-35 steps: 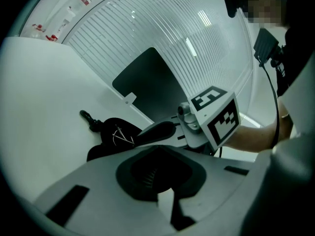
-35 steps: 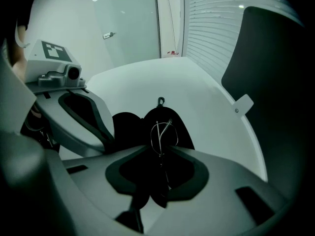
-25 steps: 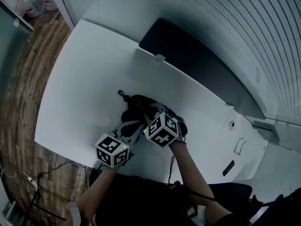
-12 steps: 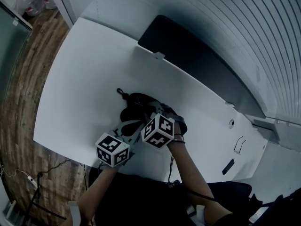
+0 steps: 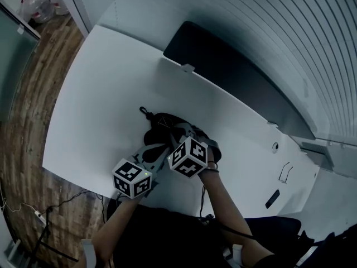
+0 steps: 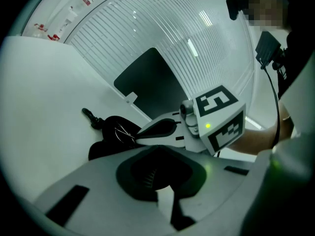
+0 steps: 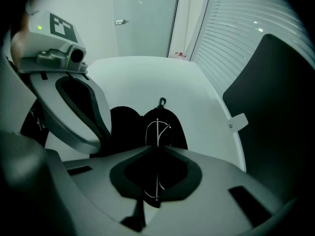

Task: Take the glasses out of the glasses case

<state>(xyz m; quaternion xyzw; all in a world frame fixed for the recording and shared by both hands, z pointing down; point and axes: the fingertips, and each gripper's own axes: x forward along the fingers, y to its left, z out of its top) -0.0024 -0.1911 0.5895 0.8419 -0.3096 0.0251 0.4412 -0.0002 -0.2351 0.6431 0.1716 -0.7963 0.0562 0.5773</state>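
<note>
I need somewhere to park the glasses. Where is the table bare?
Bare: the white table left of the glasses case, and the strip between it and the dark panel behind. Crowded around the case, near edge.

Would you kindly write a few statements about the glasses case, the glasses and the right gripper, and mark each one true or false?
1. The glasses case lies open on the white table. True.
2. The right gripper hangs wide open above the case. False: its fingers have just been closing and now meet on the thin wire frame of the glasses.
3. The glasses lie on the table outside the case. False: they are in the open case.
4. A black panel runs along the far side of the table. True.
</note>
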